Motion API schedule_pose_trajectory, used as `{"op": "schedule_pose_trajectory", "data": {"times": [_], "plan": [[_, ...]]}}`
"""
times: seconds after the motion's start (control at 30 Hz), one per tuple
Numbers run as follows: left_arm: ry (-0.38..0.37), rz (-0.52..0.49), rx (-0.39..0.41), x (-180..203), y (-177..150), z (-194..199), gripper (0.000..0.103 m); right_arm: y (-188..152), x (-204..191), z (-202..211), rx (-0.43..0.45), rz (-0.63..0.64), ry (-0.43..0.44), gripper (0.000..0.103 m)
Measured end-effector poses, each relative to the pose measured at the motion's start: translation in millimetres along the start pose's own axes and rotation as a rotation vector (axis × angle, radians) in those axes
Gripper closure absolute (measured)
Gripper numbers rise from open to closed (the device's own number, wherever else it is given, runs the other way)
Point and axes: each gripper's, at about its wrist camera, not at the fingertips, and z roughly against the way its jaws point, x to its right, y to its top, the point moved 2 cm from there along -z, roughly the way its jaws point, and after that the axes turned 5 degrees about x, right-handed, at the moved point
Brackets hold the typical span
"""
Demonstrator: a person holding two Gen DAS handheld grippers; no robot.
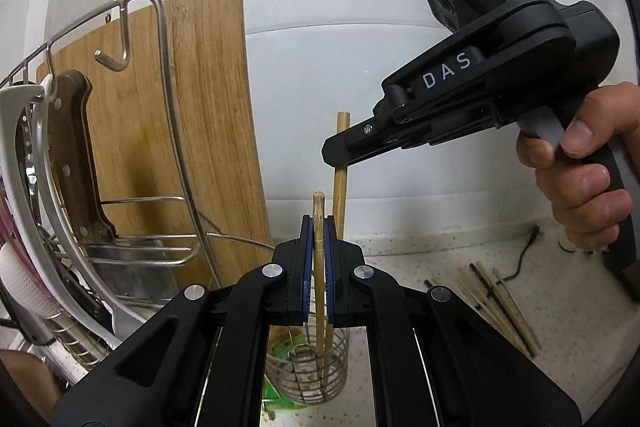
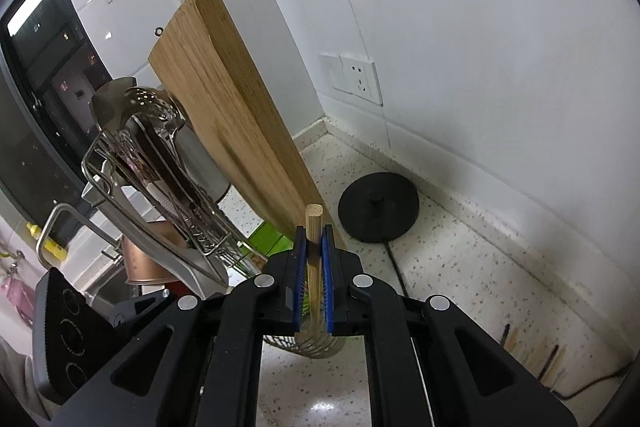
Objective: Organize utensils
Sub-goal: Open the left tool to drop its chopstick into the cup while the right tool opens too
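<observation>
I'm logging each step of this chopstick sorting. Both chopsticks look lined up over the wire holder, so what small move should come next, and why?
Probably open the left hand-held gripper to drop its chopstick. It stands upright with its lower end already inside the wire holder. The right hand-held gripper could then do the same with its chopstick.

Cutting board and dish rack crowd the wire holder's left.

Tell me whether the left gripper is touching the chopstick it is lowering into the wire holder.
Touching. The left wrist view shows the left gripper with both blue pads pressed against the chopstick, no gap on either side, above the wire holder.
</observation>
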Motion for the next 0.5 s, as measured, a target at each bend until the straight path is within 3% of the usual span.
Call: {"op": "schedule_pose_trajectory", "data": {"times": [0.27,0.33,0.4,0.5], "plan": [[0.018,0.009,-0.036,8,1,-8,0.095,-1,6,9,0.005,-0.034,0.001,0.091],[0.02,0.012,-0.028,11,5,-6,0.088,-1,8,16,0.017,-0.042,0.003,0.088],[0.031,0.015,-0.017,13,10,-2,0.069,-2,10,24,0.032,-0.049,0.005,0.084],[0.043,0.023,-0.002,20,16,4,0.069,-6,16,37,0.047,-0.064,0.007,0.084]]}}
